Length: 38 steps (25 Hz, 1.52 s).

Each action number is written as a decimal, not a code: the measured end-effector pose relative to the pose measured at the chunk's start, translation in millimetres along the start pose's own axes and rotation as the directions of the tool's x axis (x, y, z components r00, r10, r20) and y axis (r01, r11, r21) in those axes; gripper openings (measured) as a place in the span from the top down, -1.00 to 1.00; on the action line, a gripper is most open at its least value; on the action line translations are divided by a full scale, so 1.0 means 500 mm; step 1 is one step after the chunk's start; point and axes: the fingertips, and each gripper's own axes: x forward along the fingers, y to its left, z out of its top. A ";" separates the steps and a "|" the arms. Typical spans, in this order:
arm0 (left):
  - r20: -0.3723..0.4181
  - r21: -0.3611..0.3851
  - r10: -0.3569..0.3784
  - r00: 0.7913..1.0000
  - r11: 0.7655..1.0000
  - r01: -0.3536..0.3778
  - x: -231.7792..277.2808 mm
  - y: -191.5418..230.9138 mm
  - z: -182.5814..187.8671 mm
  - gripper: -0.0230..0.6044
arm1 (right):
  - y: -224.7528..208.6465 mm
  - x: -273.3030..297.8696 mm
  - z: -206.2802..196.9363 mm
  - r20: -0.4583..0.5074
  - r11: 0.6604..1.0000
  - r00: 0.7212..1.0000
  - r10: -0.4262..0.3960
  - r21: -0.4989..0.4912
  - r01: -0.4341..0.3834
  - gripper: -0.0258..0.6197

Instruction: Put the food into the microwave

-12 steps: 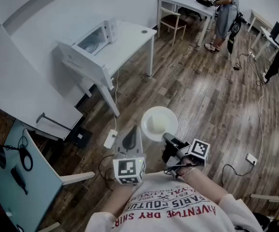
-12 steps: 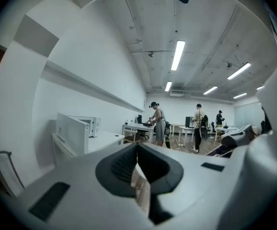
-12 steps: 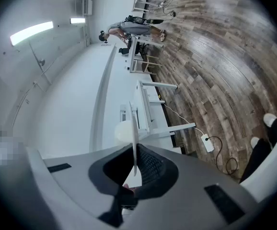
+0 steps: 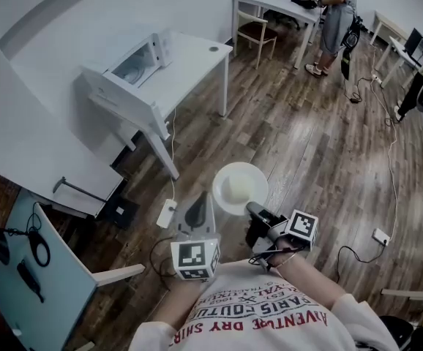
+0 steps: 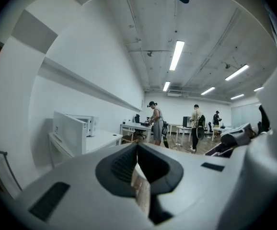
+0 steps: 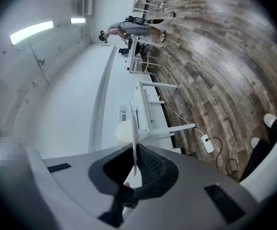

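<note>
Item: plate bearing pale round food. My right gripper is clamped on the plate's rim at its five o'clock. I judge I hold it near level so the food stays seated.

Item: left gripper, jaws together with nothing between them, riding alongside as a spare.

Item: microwave, at ten o'clock from the plate and well apart, on the white table. Its door appears open.
</note>
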 end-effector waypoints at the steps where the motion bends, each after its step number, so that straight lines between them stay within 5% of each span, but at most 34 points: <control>1: 0.001 0.000 -0.005 1.000 1.000 0.005 0.000 0.002 -0.001 0.91 | 0.001 0.002 -0.002 0.000 1.000 1.000 0.001 -0.005 -0.001 0.85; 15: -0.056 -0.011 -0.075 0.996 0.997 0.075 -0.009 0.095 -0.063 0.90 | -0.003 0.059 -0.027 0.095 0.999 0.995 0.010 0.035 -0.013 0.85; 23: -0.085 -0.038 -0.031 0.996 0.999 0.028 0.029 0.143 -0.086 0.90 | -0.021 0.114 0.001 0.073 0.998 0.997 -0.013 0.061 0.009 0.85; 38: -0.068 -0.046 0.113 0.991 0.992 -0.116 0.354 0.120 -0.011 0.90 | 0.049 0.293 0.314 -0.076 0.999 0.997 -0.027 0.022 0.028 0.85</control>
